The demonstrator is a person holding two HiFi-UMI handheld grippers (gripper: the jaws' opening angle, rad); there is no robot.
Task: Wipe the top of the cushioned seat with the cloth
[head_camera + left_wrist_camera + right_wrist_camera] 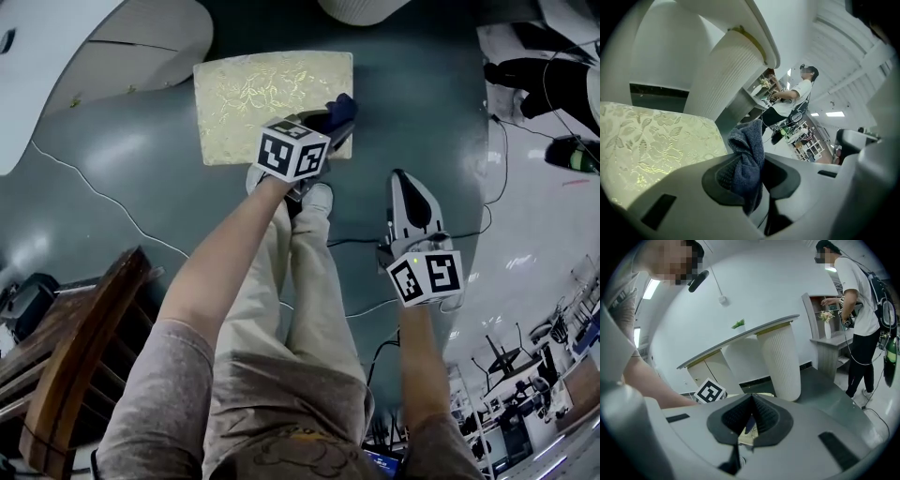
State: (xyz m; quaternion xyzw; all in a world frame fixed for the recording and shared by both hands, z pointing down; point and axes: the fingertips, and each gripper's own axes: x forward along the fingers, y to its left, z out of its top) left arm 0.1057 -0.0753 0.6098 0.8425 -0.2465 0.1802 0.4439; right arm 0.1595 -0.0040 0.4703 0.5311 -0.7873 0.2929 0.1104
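At the right edge of the cushioned seat (pixel 262 103): left gripper (pixel 330 127), clamped on a dark blue cloth (pixel 341 106); seat top spreads leftward from it, long axis crosswise, so the wipe should run left; right gripper (pixel 411 208), jaws together on nothing, well back from the seat

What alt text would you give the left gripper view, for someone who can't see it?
The left claw is clamped on a bunched dark blue cloth, with a cream floral cushioned seat just to its left. Behind stand a white ribbed pillar and, farther off, a person.
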